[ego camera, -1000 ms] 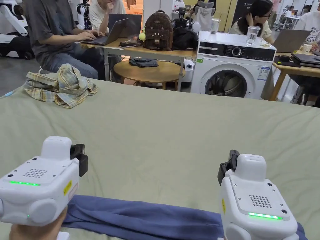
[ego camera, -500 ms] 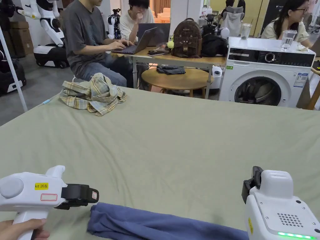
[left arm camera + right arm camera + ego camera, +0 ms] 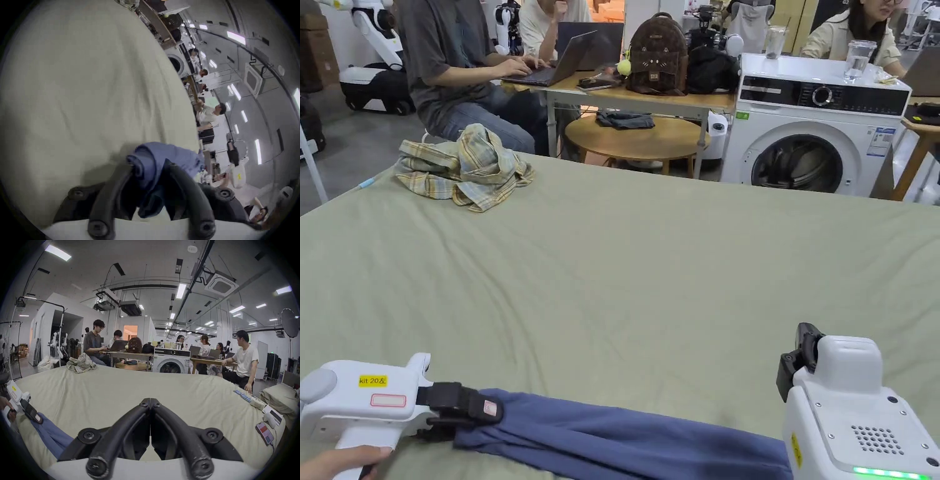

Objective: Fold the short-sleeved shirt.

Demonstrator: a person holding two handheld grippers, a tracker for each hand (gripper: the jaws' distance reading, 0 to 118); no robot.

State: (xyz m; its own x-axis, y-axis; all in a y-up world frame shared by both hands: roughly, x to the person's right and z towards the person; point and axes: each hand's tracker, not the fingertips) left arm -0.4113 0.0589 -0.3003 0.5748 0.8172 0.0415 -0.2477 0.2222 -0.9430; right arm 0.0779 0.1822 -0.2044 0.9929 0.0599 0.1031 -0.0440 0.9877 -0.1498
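Left gripper (image 3: pixel 464 409) clamped on the end of the blue shirt (image 3: pixel 625 440); right gripper (image 3: pixel 150 403) with tips together on nothing.

Left gripper view: both jaws press a rolled bunch of the blue fabric between them. Right gripper view: the two jaws meet at the tips above bare sheet. Head view: the shirt lies as a long narrow strip along the near edge of the pale green sheet (image 3: pixel 650 262), running from the left gripper toward the right gripper's body. A crumpled plaid shirt (image 3: pixel 464 167) sits at the far left corner, well apart. Beyond the sheet: a washing machine (image 3: pixel 812 140), a round wooden table (image 3: pixel 637 137), a desk with a brown backpack (image 3: pixel 657 55) and a laptop (image 3: pixel 562 59), people seated.
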